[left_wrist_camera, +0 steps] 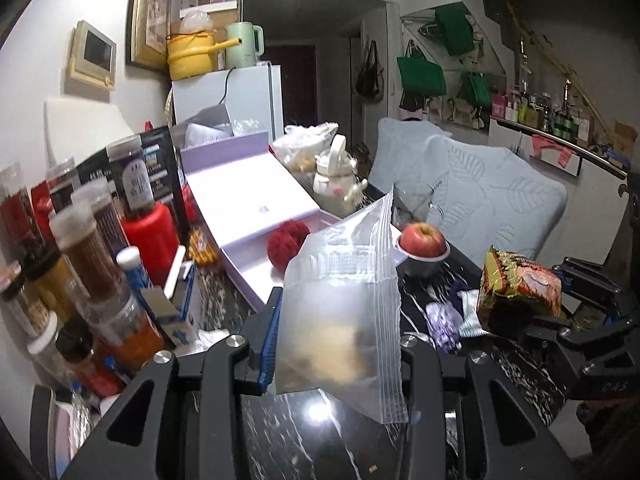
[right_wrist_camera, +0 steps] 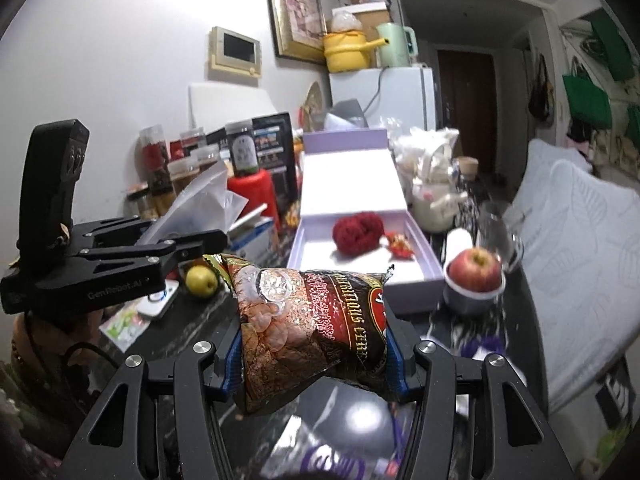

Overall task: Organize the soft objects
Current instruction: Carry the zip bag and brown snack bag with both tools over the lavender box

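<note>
My left gripper (left_wrist_camera: 338, 354) is shut on a clear zip bag (left_wrist_camera: 340, 312) that hangs above the black marble table (left_wrist_camera: 312, 432); something pale lies in its bottom. Held above the table in my right gripper (right_wrist_camera: 314, 354), which is shut on it, is a brown cereal packet (right_wrist_camera: 312, 328). That same cereal packet (left_wrist_camera: 516, 288) shows at the right of the left wrist view. An open lilac box (right_wrist_camera: 412, 276) behind holds a red yarn ball (right_wrist_camera: 358, 230) and a small red item (right_wrist_camera: 398, 246). The left gripper (right_wrist_camera: 192, 246) with the zip bag (right_wrist_camera: 200, 200) shows at the left.
Spice jars (left_wrist_camera: 84, 248) and a red canister (left_wrist_camera: 154, 236) crowd the left. A red apple (right_wrist_camera: 476, 268) sits in a small bowl (right_wrist_camera: 472, 300) right of the box, a white teapot (left_wrist_camera: 336, 184) behind. A yellow fruit (right_wrist_camera: 202, 280) and purple wrappers (left_wrist_camera: 444, 324) lie on the table. Pale cushions (left_wrist_camera: 496, 196) stand at right.
</note>
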`<state>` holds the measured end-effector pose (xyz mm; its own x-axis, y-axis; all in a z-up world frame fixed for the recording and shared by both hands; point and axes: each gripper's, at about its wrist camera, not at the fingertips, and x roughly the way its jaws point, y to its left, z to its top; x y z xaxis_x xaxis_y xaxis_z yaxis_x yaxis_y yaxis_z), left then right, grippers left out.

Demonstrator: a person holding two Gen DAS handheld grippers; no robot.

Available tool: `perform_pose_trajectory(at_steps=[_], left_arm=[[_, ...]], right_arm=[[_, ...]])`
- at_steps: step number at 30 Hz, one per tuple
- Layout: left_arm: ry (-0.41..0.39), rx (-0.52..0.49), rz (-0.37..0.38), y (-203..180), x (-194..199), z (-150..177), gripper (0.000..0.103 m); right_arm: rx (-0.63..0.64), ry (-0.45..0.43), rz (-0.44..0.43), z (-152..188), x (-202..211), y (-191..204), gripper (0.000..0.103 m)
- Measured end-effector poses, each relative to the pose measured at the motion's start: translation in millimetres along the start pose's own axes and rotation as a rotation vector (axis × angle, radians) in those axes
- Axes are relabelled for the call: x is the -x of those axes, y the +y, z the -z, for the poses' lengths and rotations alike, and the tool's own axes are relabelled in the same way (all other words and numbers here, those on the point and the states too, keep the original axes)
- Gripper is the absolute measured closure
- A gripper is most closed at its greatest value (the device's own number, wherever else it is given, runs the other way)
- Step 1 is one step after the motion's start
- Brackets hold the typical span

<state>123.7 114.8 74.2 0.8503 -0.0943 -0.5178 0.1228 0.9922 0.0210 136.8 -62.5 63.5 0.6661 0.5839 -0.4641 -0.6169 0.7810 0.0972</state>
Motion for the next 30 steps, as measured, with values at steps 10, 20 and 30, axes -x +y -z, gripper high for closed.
perform_pose_trajectory(at_steps=[10, 20, 30], left_arm=[[-0.045, 0.016, 0.006, 17.6, -21.5, -38.8, 0.067], [-0.083, -0.016, -0.016, 26.7, -56.6, -80.2, 0.067], [-0.065, 0.002, -0.061, 54.9, -102.7, -115.2, 0.067]], right_arm=[[0.033, -0.041, -0.002, -49.5, -20.6, -12.3, 0.048], [0.043, -0.063, 0.013, -94.3, -56.3, -35.6, 0.048], [0.048, -0.068, 0.036, -138.6, -97.5, -57.9, 0.048]])
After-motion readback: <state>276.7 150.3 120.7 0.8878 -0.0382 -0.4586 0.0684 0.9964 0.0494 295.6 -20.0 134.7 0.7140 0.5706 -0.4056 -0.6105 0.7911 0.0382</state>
